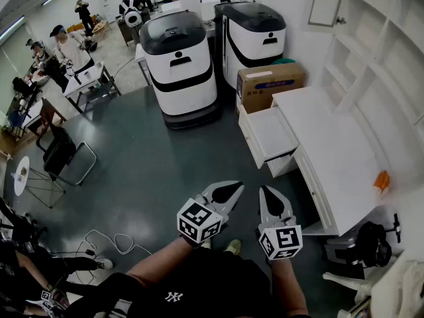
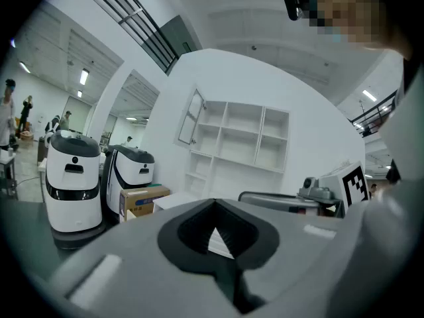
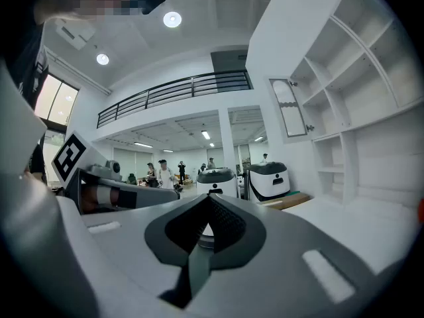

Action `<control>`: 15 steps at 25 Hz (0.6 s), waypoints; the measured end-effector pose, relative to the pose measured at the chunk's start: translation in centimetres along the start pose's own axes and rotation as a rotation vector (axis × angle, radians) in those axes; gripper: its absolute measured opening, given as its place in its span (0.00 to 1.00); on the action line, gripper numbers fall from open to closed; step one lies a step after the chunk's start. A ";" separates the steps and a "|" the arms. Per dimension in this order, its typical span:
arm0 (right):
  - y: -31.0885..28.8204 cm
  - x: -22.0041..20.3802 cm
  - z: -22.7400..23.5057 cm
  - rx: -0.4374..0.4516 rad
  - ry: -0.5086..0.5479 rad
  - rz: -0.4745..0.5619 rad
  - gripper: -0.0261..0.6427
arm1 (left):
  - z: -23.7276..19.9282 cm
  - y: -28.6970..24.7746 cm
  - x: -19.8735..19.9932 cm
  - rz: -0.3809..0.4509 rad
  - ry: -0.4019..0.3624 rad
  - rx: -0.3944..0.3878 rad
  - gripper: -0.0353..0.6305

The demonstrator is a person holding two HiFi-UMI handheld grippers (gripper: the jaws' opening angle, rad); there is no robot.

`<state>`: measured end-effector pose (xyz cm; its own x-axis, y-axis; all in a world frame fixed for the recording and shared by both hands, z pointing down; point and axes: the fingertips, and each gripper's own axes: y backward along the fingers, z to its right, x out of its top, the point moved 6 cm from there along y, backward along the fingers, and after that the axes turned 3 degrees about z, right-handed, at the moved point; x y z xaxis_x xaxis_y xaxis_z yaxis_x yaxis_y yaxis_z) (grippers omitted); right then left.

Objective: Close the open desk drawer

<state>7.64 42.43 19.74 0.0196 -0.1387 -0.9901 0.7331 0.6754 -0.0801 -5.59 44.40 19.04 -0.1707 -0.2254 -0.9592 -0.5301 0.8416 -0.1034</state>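
Note:
The white desk (image 1: pixel 344 158) stands at the right of the head view, and its top drawer (image 1: pixel 268 134) is pulled out to the left over the grey floor; I see nothing inside it. Both grippers are held low in front of the person's body, well short of the drawer. My left gripper (image 1: pixel 232 191) is shut and holds nothing. My right gripper (image 1: pixel 267 197) is beside it, also shut and holding nothing. In the left gripper view the jaws (image 2: pixel 213 204) meet, with the desk front (image 2: pixel 173 201) far ahead. The right gripper (image 3: pixel 209 201) points past the desk top (image 3: pixel 351 214).
Two white-and-black service robots (image 1: pixel 180 61) (image 1: pixel 255 35) stand behind the drawer, with a cardboard box (image 1: pixel 268 81) against the desk's end. White wall shelves (image 1: pixel 381 52) rise above the desk. A black chair (image 1: pixel 63 152) and a floor cable (image 1: pixel 112 240) lie left; people work at far tables.

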 end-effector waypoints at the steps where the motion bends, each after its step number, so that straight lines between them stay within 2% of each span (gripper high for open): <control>1: 0.0 0.0 0.0 0.000 0.000 0.000 0.07 | 0.0 0.0 0.0 0.000 0.000 -0.002 0.05; 15: -0.4 -0.1 0.1 0.006 -0.009 -0.002 0.07 | 0.0 -0.3 0.0 -0.002 0.000 -0.004 0.05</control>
<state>7.42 42.16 19.88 0.0240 -0.1462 -0.9890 0.7372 0.6707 -0.0813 -5.44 44.09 19.05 -0.1702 -0.2270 -0.9589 -0.5334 0.8395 -0.1040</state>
